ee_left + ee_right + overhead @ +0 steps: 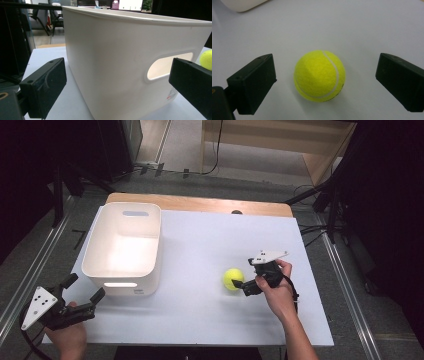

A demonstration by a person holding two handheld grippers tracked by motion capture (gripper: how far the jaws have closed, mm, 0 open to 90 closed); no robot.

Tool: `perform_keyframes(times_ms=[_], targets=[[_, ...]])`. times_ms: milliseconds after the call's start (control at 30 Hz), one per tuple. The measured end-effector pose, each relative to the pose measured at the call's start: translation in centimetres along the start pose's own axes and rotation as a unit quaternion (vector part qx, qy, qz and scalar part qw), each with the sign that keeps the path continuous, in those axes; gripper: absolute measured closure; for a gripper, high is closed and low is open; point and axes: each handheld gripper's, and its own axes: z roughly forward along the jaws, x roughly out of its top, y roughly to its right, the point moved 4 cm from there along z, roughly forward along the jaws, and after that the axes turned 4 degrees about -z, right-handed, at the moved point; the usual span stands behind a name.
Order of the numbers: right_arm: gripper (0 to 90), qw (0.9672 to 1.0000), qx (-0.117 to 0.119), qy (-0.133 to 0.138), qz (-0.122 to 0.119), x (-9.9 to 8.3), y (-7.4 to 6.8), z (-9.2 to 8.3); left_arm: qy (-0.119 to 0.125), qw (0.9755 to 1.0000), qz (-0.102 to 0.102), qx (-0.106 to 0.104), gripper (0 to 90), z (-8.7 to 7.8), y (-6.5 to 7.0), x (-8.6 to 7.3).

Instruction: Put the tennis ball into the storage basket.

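**Right gripper lines up on the tennis ball**

A fuzzy yellow-green tennis ball lies on the white tabletop, to the right of a white rectangular plastic bin with cut-out handles. The right gripper sits just beside the ball; in its own view the jaws stand wide apart on either side of it, not touching. The left gripper, jaws also spread, rests near the bin's front left corner, facing its wall.

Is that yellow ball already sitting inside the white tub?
No, the tennis ball lies on the white table, to the right of the tub.
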Motion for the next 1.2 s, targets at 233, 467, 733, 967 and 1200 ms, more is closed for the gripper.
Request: perform_keyframes(times_ms=[233, 467, 733, 967, 1200], targets=[[1.7, 0.9998, 0.005, -0.015, -0.01, 0.3, -0.3, 1.0, 0.0, 1.0, -0.002, 0.001, 1.4, 0.0, 0.0, 0.0], [1.7, 0.9992, 0.01, -0.037, -0.014, 0.4, -0.4, 1.7, 0.0, 1.0, -0.001, 0.0, 1.4, 0.0, 0.0, 0.0], [2.0, 0.9978, 0.001, -0.064, -0.02, 0.4, -0.4, 2.5, 0.0, 1.0, 0.0, -0.001, 1.4, 0.1, 0.0, 0.0], [4.3, 0.9957, 0.011, -0.091, -0.015, 0.0, -0.2, 3.6, 0.001, 1.0, -0.002, -0.002, 1.4, 0.1, 0.0, 0.0], [5.7, 0.9914, 0.015, -0.129, -0.017, -0.4, -0.2, 4.5, 0.001, 1.0, -0.002, -0.002, 1.4, 0.1, 0.0, 0.0]])
